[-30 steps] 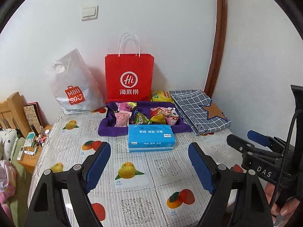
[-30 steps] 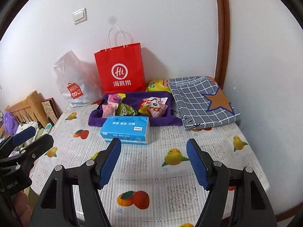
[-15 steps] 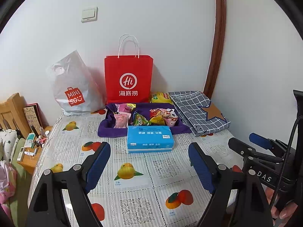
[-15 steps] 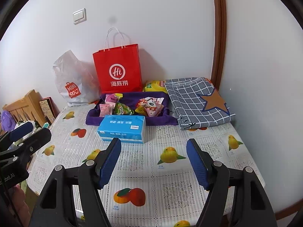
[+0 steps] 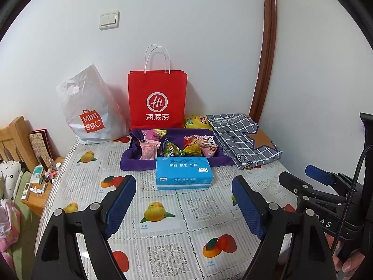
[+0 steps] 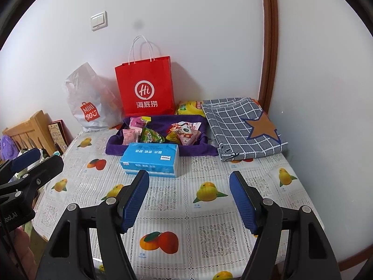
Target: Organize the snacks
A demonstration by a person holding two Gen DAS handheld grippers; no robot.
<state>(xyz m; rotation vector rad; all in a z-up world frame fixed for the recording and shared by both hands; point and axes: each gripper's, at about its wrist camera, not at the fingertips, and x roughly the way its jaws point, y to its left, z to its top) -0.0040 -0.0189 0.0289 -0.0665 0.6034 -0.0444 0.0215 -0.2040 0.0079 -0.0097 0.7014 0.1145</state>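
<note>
Left wrist view: the left tool hovers with jaws wide apart, gripping nothing; the snacks sit straight ahead in the purple tray, just behind the blue tissue box; the right tool shows off to the right.
Right wrist view: the right tool hangs spread and empty above the table; tray and snacks lie ahead, slightly left; a yellow packet rests beyond the tray, beside the folded checked cloth.
Step in hand: hard to call; the packets heaped in the tray fit sorting ahead or sorting done.
Next move: any pick would need reaching over the tissue box.
</note>
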